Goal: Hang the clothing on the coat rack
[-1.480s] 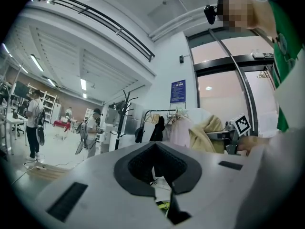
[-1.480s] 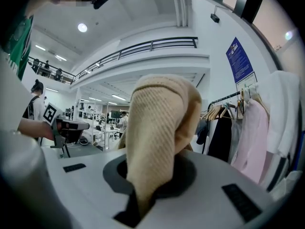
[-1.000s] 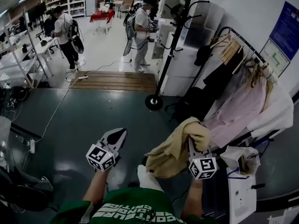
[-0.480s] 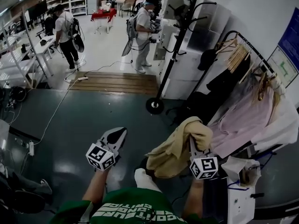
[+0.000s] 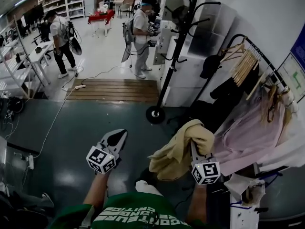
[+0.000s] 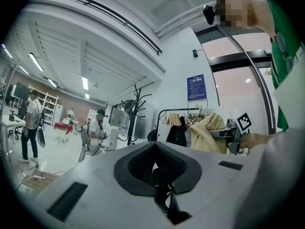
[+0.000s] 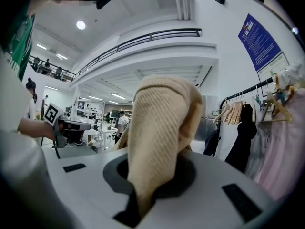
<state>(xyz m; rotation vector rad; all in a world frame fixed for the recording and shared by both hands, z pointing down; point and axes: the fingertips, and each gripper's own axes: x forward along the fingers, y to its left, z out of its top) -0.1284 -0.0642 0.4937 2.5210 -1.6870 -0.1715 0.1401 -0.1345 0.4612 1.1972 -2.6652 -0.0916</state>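
Observation:
A tan knitted garment [image 5: 178, 151] hangs in a bunch from my right gripper [image 5: 194, 146], which is shut on its upper fold. In the right gripper view the garment [image 7: 162, 128] rises out of the jaws and hides most of the gap. The black coat rack [image 5: 174, 56] stands ahead on a round base [image 5: 155, 114], a little beyond both grippers, its curved hooks high at the top. My left gripper [image 5: 120, 136] is held out to the left of the garment, shut with nothing in it. In the left gripper view the left gripper [image 6: 155, 163] faces the coat rack [image 6: 138, 104], with the garment [image 6: 205, 135] at right.
A clothes rail [image 5: 248, 56] with wooden hangers, dark clothes and pink garments [image 5: 248, 128] fills the right side. White cabinets [image 5: 183, 75] stand behind the coat rack. A wooden step [image 5: 114, 87] crosses the floor ahead. Two people [image 5: 138, 32] stand farther back, and a cable [image 5: 57, 113] trails along the floor.
The coat rack's base and the clothes rail have drawn nearer and lower in the head view as I moved toward them. Both grippers keep their pose; the garment stays gripped.

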